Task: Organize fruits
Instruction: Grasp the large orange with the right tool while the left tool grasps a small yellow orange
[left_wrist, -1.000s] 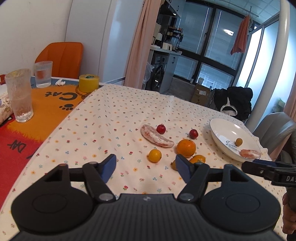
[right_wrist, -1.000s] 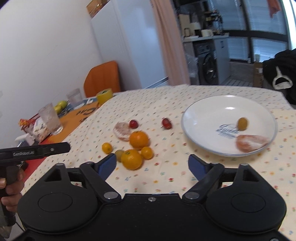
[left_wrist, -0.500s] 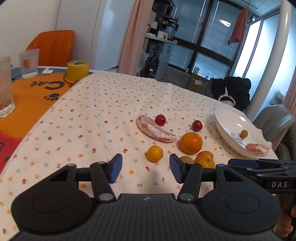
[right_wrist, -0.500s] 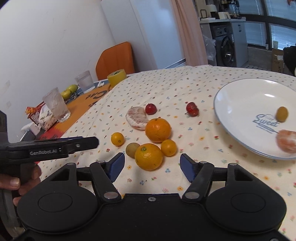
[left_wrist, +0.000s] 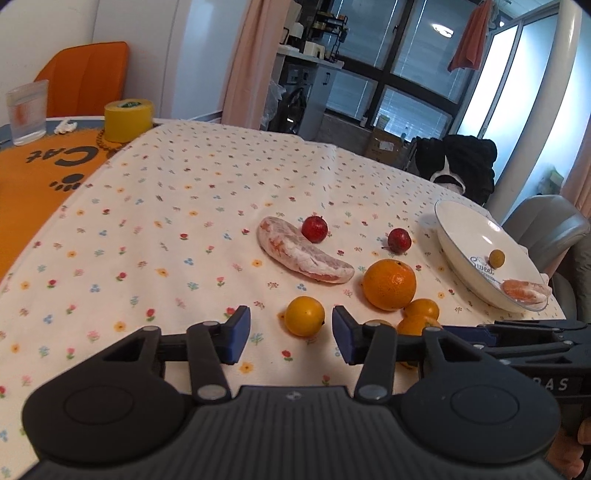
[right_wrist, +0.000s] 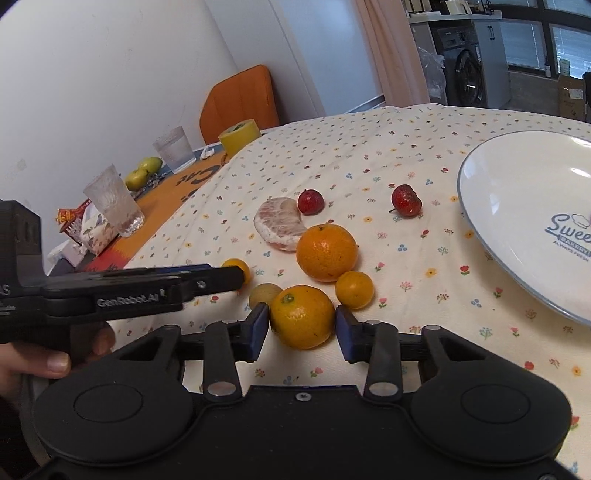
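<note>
Right gripper (right_wrist: 299, 330): jaws spread, pads either side of the near orange (right_wrist: 302, 316), touching or just short of it; I cannot tell which.
Left gripper (left_wrist: 291, 334): jaws apart, empty; the small yellow-orange fruit (left_wrist: 304, 316) lies just ahead, between the pad lines.
Nearer hand: right, judged ready to close.
Plate (right_wrist: 517, 206): ahead and right of the right gripper.
Views: only the left wrist view shows fruit already on the plate; the right shows the straddle.

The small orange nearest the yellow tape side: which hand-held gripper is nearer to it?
Left. The left hand-held gripper has its open fingers on either side of the small orange; the right hand-held gripper brackets a bigger orange beside it.
</note>
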